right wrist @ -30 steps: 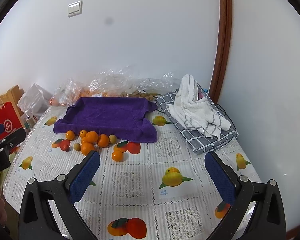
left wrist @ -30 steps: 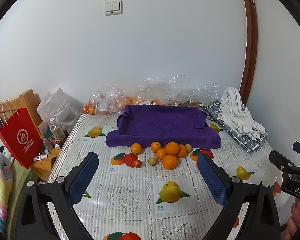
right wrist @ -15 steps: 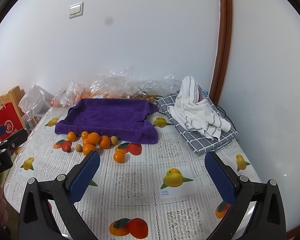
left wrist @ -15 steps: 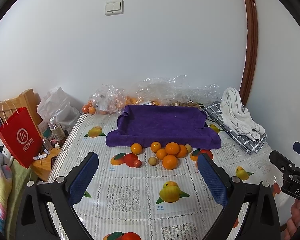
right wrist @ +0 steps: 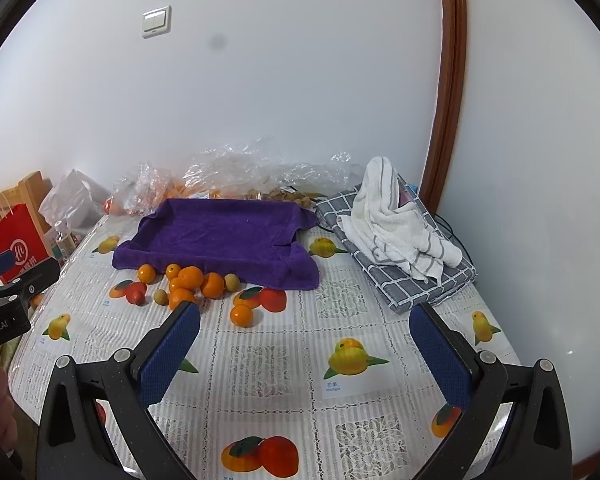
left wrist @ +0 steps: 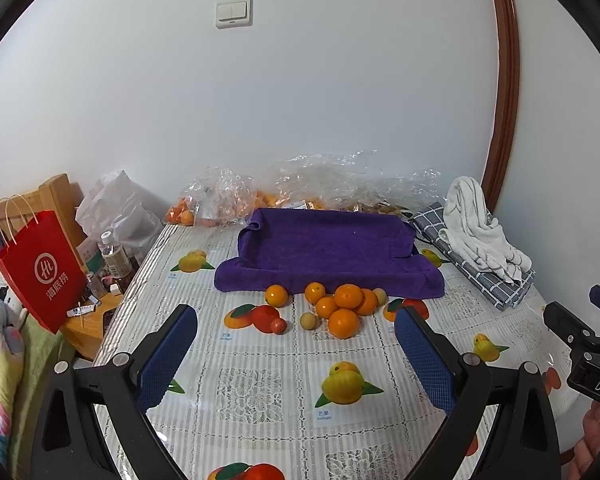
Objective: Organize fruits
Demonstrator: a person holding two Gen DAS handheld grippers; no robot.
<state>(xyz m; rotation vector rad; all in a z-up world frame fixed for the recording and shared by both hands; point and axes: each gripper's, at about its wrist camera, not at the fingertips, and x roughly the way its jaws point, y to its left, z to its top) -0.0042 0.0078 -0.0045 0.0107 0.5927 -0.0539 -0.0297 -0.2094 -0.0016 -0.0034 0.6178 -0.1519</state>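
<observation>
A red paper bag (left wrist: pixel 40 270) stands at nine o'clock, a plastic bottle (left wrist: pixel 114 254) just beside it. At two o'clock a white striped towel (left wrist: pixel 478 230) lies heaped on a folded grey checked cloth (left wrist: pixel 496 286). A light switch (left wrist: pixel 234 13) sits on the wall at twelve.

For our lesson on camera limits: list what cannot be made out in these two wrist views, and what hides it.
- Contents of the clear plastic bags: crinkled film blurs them, both views.
- What lies under the purple towel: covered.
- Small items beside the red bag: too small, left view.
- Right hand-held gripper: cut off by the left view's edge.
</observation>
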